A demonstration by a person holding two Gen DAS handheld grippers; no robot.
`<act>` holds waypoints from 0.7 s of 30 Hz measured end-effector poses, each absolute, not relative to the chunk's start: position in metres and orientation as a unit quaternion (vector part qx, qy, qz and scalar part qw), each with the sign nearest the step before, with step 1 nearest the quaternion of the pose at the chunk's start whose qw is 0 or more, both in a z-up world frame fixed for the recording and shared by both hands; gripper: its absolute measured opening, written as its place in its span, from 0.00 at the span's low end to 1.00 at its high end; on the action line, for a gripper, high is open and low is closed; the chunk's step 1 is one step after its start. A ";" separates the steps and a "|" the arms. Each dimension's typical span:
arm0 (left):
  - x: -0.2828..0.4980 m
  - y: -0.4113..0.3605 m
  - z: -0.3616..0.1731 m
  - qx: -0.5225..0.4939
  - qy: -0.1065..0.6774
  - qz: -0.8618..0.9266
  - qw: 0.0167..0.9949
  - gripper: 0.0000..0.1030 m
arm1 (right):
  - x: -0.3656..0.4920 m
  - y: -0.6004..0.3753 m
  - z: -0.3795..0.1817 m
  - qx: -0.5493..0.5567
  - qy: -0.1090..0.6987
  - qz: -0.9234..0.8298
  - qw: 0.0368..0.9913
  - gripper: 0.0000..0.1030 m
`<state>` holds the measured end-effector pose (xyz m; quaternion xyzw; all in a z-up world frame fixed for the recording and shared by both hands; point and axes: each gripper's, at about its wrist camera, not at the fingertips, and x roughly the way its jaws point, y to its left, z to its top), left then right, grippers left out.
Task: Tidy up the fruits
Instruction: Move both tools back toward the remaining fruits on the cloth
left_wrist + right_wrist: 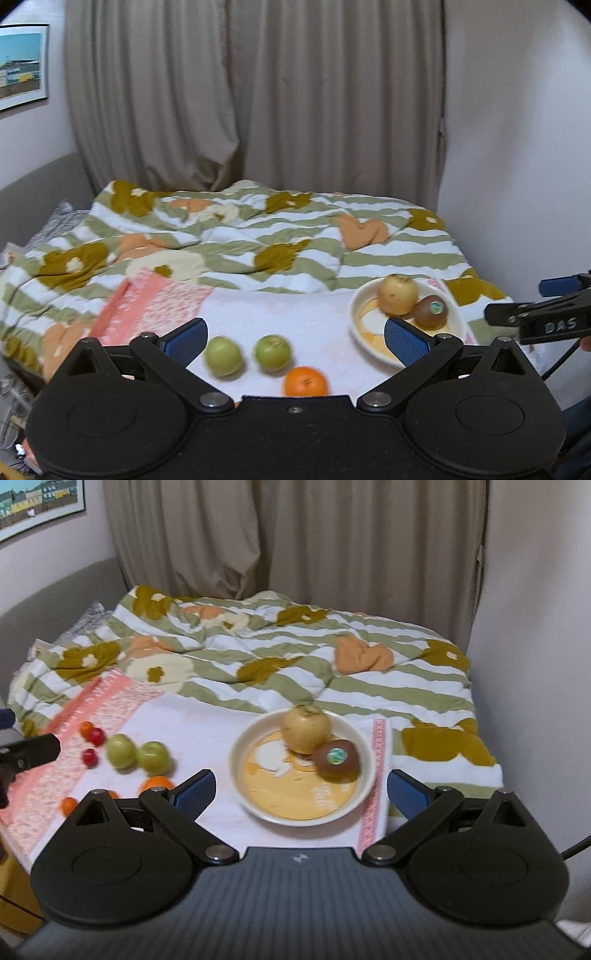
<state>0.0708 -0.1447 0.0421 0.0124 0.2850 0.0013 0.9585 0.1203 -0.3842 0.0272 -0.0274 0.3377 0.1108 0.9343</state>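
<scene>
A cream and orange plate point(295, 805) on a white cloth holds a yellow apple point(306, 729) and a brown kiwi point(337, 760). The plate point(356, 314), apple point(398, 299) and kiwi point(431, 312) also show in the left wrist view. Two green fruits point(223, 356) point(273, 352) and an orange point(306, 381) lie on the cloth in front of my open, empty left gripper point(295, 338). My right gripper point(301, 788) is open and empty, just in front of the plate. Small red fruits point(92, 736) and small orange ones point(68, 805) lie at the left.
The white cloth point(207, 720) with pink borders covers the near end of a bed with a striped floral duvet point(277, 657). Beige curtains point(295, 535) hang behind. A wall point(535, 627) stands close on the right. The right gripper shows at the right edge of the left wrist view point(546, 310).
</scene>
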 end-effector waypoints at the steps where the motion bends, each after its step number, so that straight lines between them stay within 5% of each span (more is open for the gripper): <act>1: 0.066 -0.138 0.043 0.013 0.283 0.008 0.959 1.00 | 0.115 -0.379 0.029 -0.025 0.335 0.115 0.935 1.00; 21: 0.058 0.026 0.034 0.037 0.286 0.020 0.957 1.00 | 0.088 -0.225 0.025 0.019 0.339 0.107 0.935 1.00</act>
